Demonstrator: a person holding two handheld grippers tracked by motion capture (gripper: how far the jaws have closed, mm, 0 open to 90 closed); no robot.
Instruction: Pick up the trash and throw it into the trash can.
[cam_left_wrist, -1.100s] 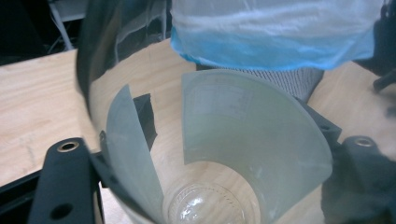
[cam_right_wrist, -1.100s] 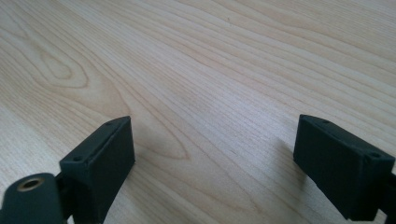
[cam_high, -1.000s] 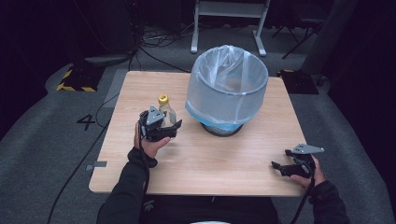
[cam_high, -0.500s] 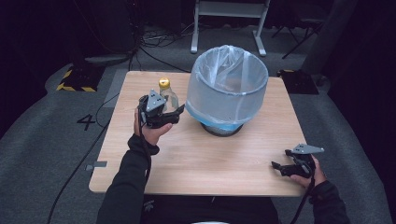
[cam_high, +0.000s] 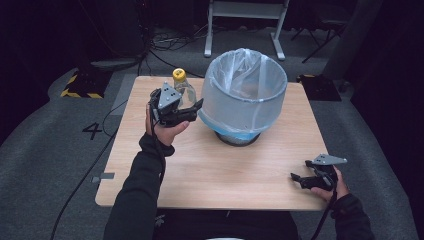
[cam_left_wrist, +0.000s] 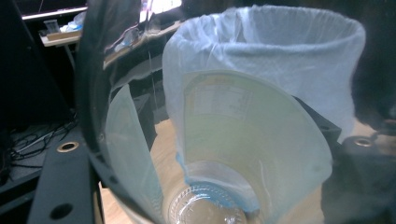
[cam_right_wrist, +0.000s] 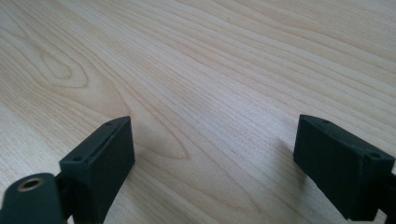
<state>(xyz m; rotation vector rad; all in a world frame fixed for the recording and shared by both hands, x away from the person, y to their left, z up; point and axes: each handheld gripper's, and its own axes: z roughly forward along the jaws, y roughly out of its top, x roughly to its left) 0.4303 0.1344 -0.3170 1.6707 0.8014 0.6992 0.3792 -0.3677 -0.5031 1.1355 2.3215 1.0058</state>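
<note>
The bottle (cam_left_wrist: 210, 154), close and blurred, hides part of the bin (cam_left_wrist: 280, 60) behind it.

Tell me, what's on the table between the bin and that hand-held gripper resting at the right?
Nothing: in the high view, only bare wooden table lies between the bag-lined bin and the right hand-held gripper.

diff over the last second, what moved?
Left gripper, shut on the yellow-capped bottle, carried it farther up the table, beside the lined bin. Right gripper stayed open at the near right edge; bin unmoved.
</note>
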